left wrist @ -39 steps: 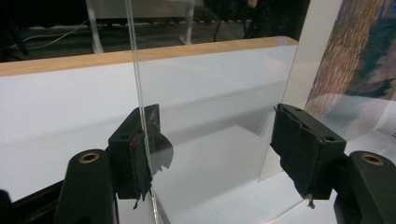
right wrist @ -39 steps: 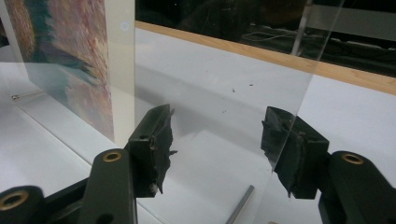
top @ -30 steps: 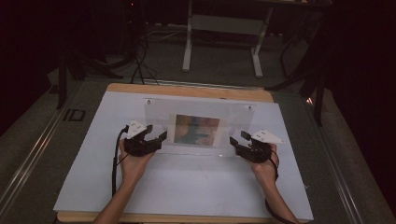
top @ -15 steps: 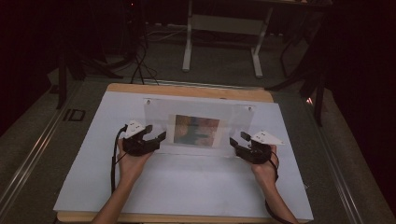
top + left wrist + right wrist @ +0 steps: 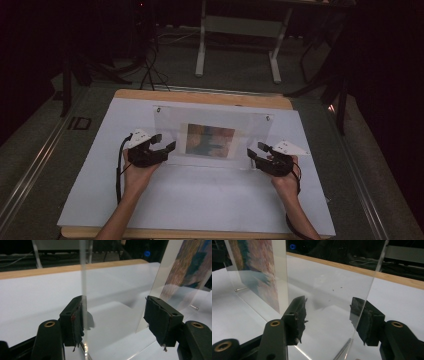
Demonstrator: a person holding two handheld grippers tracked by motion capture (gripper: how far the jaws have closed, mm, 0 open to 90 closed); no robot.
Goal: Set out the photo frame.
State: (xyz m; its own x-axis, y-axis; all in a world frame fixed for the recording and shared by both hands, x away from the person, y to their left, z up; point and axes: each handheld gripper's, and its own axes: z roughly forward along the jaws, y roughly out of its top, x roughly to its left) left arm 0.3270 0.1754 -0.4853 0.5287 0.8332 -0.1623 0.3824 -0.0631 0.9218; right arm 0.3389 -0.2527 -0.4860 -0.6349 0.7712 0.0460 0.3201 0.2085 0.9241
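Between the spread jaws of the left hand-held gripper (image 5: 161, 144) the left edge of the clear acrylic frame (image 5: 210, 134) is seen; the right hand-held gripper (image 5: 256, 151), likewise spread, straddles its right edge. Bare white bench (image 5: 200, 200) is left around the frame.

- The left gripper (image 5: 165, 143) sits low at the left, its jaws spread wide and aimed up and to the right.
- The right gripper (image 5: 256, 150) sits low at the right, jaws spread wide, aimed up and to the left.
- Both forearms reach forward from the near edge.
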